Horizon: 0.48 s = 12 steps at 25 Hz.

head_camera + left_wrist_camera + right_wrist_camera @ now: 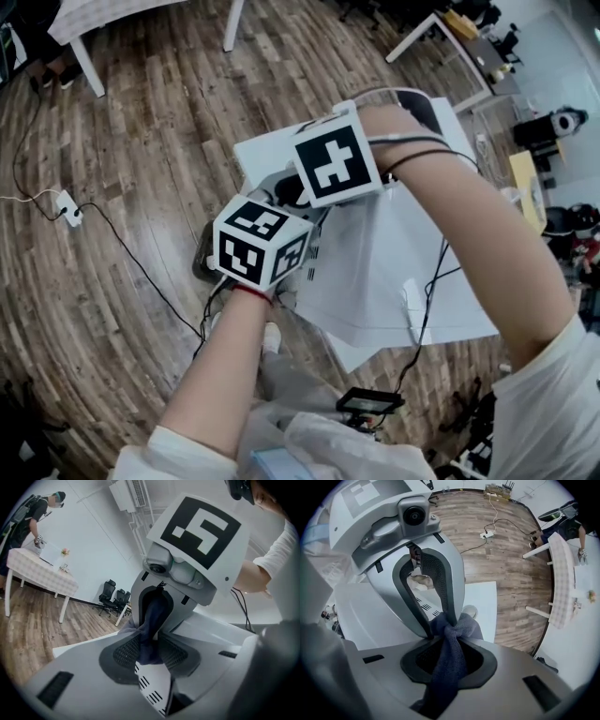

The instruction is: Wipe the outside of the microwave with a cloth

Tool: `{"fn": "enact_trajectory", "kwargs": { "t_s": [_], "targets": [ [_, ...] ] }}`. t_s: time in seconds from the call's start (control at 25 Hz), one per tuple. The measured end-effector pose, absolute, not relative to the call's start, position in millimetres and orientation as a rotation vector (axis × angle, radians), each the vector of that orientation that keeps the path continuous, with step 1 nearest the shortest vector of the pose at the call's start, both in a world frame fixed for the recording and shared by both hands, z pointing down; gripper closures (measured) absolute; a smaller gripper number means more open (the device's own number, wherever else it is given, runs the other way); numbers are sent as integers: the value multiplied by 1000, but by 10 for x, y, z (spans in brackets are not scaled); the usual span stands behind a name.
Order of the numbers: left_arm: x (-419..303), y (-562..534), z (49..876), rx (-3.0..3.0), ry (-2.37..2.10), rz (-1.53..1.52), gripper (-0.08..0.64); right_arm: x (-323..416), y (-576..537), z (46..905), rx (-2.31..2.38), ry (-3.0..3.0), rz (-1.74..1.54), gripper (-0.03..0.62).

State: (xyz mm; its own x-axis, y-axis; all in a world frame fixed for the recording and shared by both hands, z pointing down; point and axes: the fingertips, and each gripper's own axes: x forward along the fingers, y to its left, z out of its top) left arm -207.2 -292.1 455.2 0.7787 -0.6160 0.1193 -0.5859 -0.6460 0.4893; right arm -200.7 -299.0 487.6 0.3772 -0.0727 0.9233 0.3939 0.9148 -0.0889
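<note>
I hold both grippers close together over the white microwave (394, 262); their marker cubes are at left (261, 242) and right (333, 164). A dark blue-grey cloth (450, 653) runs between the two grippers. My right gripper (447, 660) points steeply down and is shut on the cloth. My left gripper (150, 656) lies nearly level, facing the right one, and its tips pinch the cloth's (151, 634) bunched end. Below the jaws, the microwave's vent slots (152, 691) show. In the head view the cubes hide the cloth.
Wooden floor surrounds the microwave. A power strip (67, 208) with a cable lies on the floor at left. A white table (94, 19) stands far back. A person (33, 517) stands at a table, with office chairs (112, 595) beyond. Cables (431, 281) trail from my right arm.
</note>
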Motion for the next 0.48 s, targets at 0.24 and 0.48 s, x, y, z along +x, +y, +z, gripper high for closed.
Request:
{"fn": "enact_trajectory", "kwargs": {
  "t_s": [0.24, 0.48],
  "targets": [
    [-1987, -2936, 4633, 2501, -852, 12, 466, -1935, -3006, 4888, -308, -1067, -355, 506],
    [-1997, -2623, 4685, 2504, -778, -3, 466, -1956, -2688, 4948, -375, -1026, -331, 509]
  ]
}}
